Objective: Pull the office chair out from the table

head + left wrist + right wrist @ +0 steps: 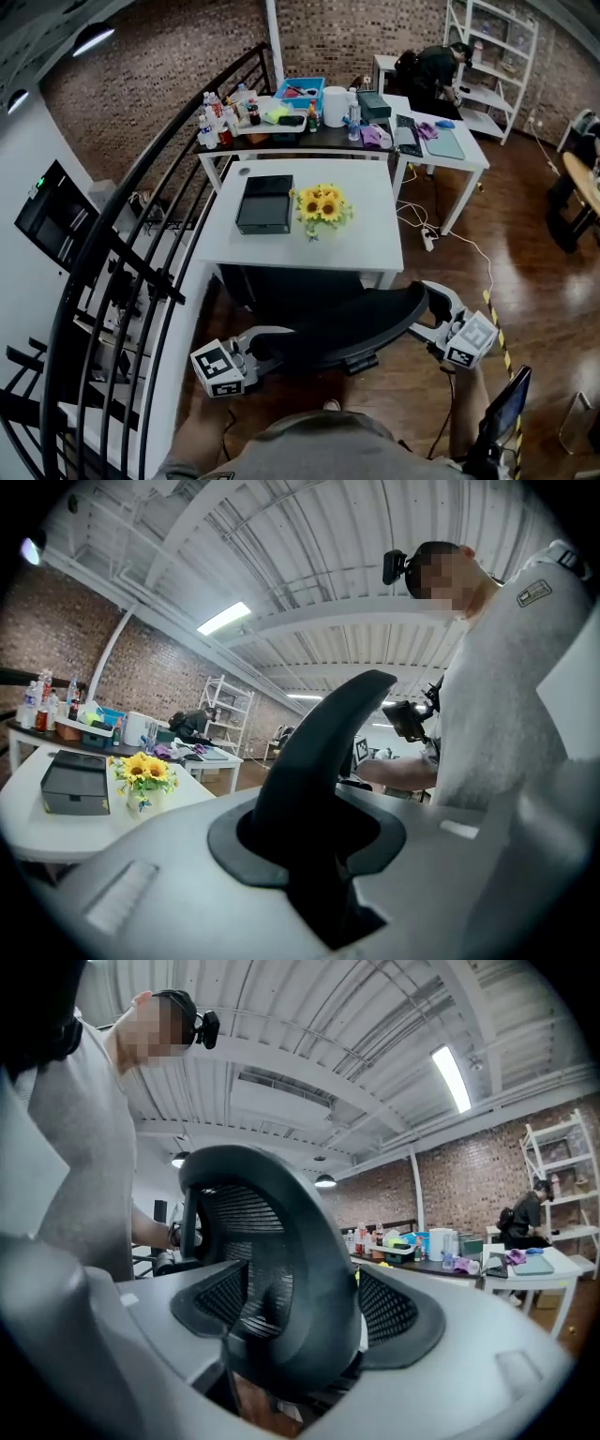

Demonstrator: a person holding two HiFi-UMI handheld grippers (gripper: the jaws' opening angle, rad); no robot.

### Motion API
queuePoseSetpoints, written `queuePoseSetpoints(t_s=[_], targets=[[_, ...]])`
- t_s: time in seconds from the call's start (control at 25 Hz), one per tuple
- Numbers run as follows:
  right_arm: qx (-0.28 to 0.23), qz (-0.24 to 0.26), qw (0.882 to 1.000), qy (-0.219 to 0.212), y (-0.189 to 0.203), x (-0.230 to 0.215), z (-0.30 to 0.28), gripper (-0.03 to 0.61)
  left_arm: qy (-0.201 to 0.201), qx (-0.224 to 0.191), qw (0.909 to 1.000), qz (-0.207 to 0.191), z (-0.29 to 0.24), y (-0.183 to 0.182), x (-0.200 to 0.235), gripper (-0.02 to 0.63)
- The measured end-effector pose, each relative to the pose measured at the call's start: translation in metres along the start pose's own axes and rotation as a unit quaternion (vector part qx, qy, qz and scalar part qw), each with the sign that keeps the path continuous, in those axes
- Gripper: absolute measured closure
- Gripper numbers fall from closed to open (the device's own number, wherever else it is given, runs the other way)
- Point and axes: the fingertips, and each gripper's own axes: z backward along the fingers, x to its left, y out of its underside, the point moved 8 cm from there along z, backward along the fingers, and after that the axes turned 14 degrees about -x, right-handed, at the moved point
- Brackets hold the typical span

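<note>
The black office chair [347, 333] stands at the near edge of the white table [375, 234], its mesh back towards me. My left gripper [267, 345] clamps the left edge of the chair's back; in the left gripper view the dark rim [323, 742] sits tight between the jaws of the left gripper [309, 841]. My right gripper [424, 314] is at the back's right edge. In the right gripper view the mesh back [281, 1232] lies between the wide jaws of the right gripper [300, 1321], with gaps to both pads.
On the table are a black box [264, 203] and a pot of sunflowers [320, 206]. A black stair railing [122, 272] runs along the left. Behind are a cluttered table [309, 131], a white desk [450, 150], a person [436, 70] and a white shelf [492, 56].
</note>
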Motion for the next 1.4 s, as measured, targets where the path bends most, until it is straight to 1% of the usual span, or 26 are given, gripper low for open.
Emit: queuePoseSetpoints(t_s=[0.2, 0.32, 0.4, 0.6, 0.76, 1.0, 1.16, 1.4], targets=[[0.021, -0.006, 0.999, -0.044, 0.007, -0.013, -0.015, 0.21, 0.019, 0.008, 0.9998, 0.008, 0.006, -0.002, 0.005, 0.526], [0.041, -0.011, 0.996, -0.079, 0.016, -0.01, -0.03, 0.21, 0.03, 0.015, 0.9993, 0.013, 0.009, -0.002, 0.007, 0.529], [0.046, -0.009, 0.995, -0.089, 0.018, -0.005, -0.037, 0.21, 0.037, 0.021, 0.999, 0.015, 0.011, -0.003, 0.007, 0.531], [0.053, -0.014, 0.995, -0.08, 0.016, 0.004, -0.04, 0.228, 0.057, 0.034, 0.9976, 0.019, 0.016, -0.007, 0.007, 0.537], [0.056, -0.021, 0.996, -0.069, 0.025, 0.011, -0.039, 0.243, 0.072, 0.042, 0.9962, 0.026, 0.026, -0.008, 0.013, 0.541], [0.057, -0.027, 0.994, -0.091, 0.024, 0.05, -0.054, 0.332, 0.069, 0.045, 0.9961, 0.033, 0.066, -0.021, 0.032, 0.526], [0.062, -0.026, 0.994, -0.091, 0.028, 0.077, -0.068, 0.341, 0.077, 0.048, 0.9954, 0.031, 0.089, -0.026, 0.045, 0.515], [0.064, -0.024, 0.995, -0.069, 0.03, 0.105, -0.085, 0.347, 0.114, 0.044, 0.992, 0.03, 0.112, -0.034, 0.065, 0.514]])
